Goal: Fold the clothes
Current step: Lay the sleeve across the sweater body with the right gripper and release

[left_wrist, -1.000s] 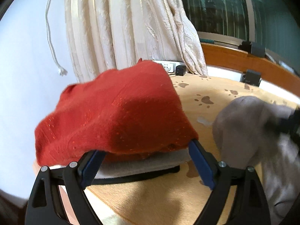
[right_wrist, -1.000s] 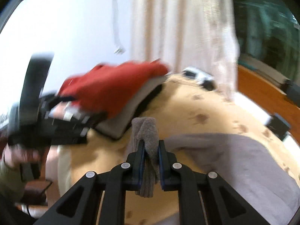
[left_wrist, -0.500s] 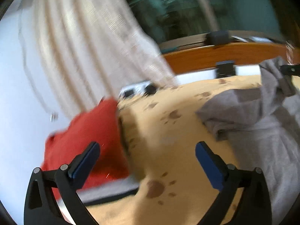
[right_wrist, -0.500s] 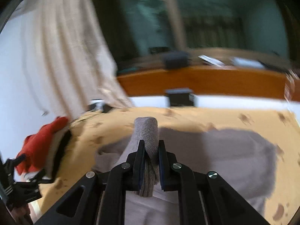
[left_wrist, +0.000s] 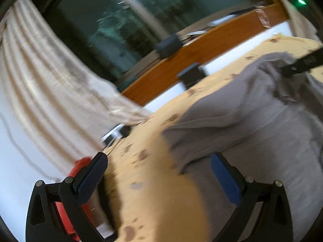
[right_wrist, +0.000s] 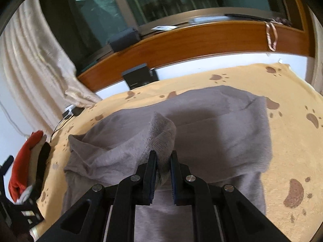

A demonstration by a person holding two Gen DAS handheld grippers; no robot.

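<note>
A grey knit garment (right_wrist: 212, 133) lies spread over the yellow paw-print cloth (right_wrist: 292, 104). My right gripper (right_wrist: 163, 157) is shut on a bunched fold of it, lifted off the cloth. In the left wrist view the same grey garment (left_wrist: 252, 121) fills the right side, and my left gripper (left_wrist: 159, 167) hangs open above the cloth (left_wrist: 153, 191) with nothing between its blue pads; its right finger is near the garment's edge. The right gripper's black arm (left_wrist: 302, 64) shows at the garment's far end. A folded red garment (right_wrist: 26, 157) tops a stack at the left edge.
A wooden window ledge (right_wrist: 191, 44) runs behind the cloth, with black boxes (right_wrist: 139, 76) on and below it. A cream curtain (right_wrist: 34, 68) hangs at the left, above a power strip with a cable (right_wrist: 70, 111). The cloth's left edge drops off beside the stack.
My left gripper has left the red stack and swung right toward the grey garment. My right gripper has carried its fold of grey fabric to the right, over the garment.
</note>
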